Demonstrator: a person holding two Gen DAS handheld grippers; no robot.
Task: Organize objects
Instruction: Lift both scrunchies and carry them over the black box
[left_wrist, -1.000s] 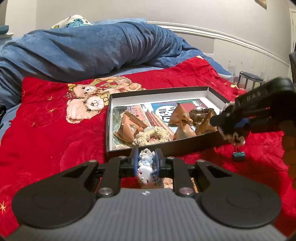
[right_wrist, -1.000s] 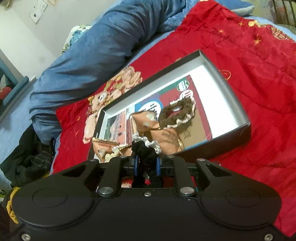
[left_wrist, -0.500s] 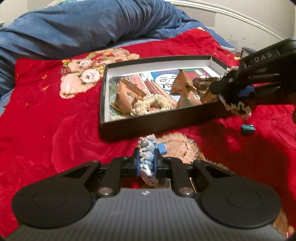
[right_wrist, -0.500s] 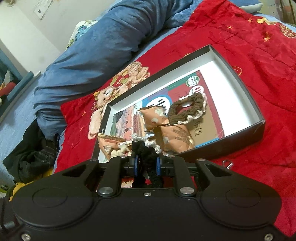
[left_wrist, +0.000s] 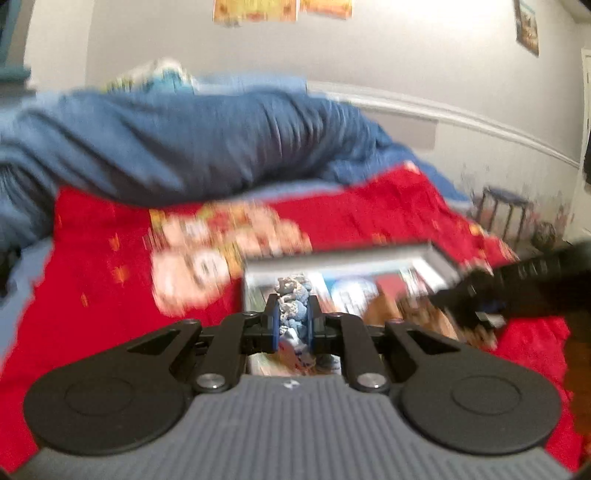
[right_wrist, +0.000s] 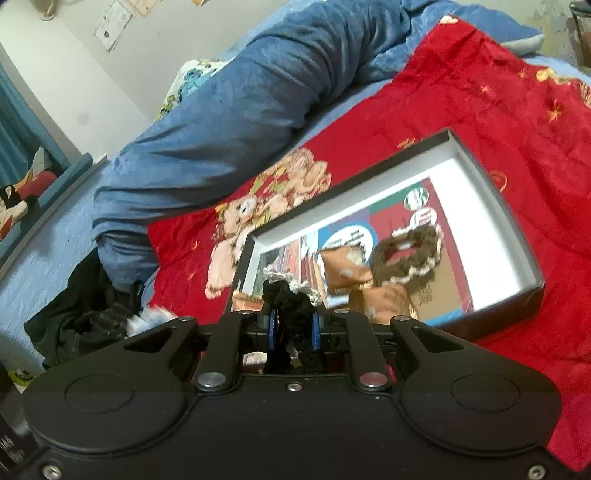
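Observation:
My left gripper (left_wrist: 292, 314) is shut on a blue-and-white scrunchie (left_wrist: 293, 301) and holds it in the air before the black box (left_wrist: 338, 255); this view is blurred. My right gripper (right_wrist: 291, 319) is shut on a black scrunchie with white lace trim (right_wrist: 291, 297), just short of the black box's (right_wrist: 515, 218) near-left corner. Inside the box lie a brown scrunchie (right_wrist: 406, 254) and brown paper packets (right_wrist: 343, 267) on a printed sheet. The right gripper (left_wrist: 476, 301) shows at the right of the left wrist view.
The box rests on a red blanket with a bear print (right_wrist: 480, 96) spread on a bed. A rolled blue duvet (right_wrist: 280, 77) lies behind it. Dark clothes (right_wrist: 85, 306) sit at the left edge. A small stool (left_wrist: 504, 206) stands by the far wall.
My left gripper has lifted the blue-and-white scrunchie off the blanket and tilted up, so the box sits lower and the wall shows. The right gripper has hardly moved.

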